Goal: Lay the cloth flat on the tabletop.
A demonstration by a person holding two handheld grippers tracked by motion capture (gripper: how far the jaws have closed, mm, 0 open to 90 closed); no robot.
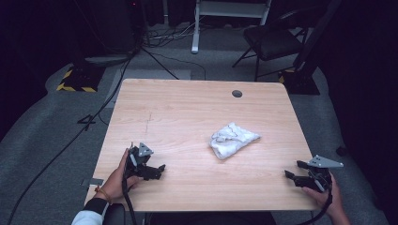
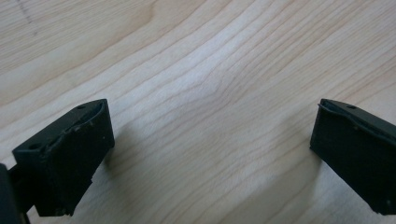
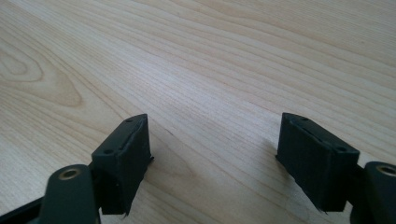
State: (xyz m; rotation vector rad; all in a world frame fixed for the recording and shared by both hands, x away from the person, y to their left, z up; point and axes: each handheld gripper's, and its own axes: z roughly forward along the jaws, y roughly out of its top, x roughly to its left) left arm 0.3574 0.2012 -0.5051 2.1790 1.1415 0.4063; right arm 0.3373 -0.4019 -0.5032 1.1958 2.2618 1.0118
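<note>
A crumpled white cloth (image 1: 232, 139) lies on the wooden table (image 1: 187, 108), right of centre. My left gripper (image 1: 157, 169) rests low at the near left of the table, held in a hand, and points right toward the cloth. Its black jaws stand wide apart over bare wood, as the left gripper (image 2: 212, 149) view confirms. My right gripper (image 1: 291, 172) sits at the table's near right corner, pointing left. Its jaws are also spread with nothing between them, as seen for the right gripper (image 3: 215, 154) in its own view. Both grippers are well apart from the cloth.
A round cable hole (image 1: 237, 93) is set into the far side of the table. Beyond the table stand a black folding chair (image 1: 272, 40), a white frame leg (image 1: 196, 28) and loose cables (image 1: 155, 56) on grey carpet.
</note>
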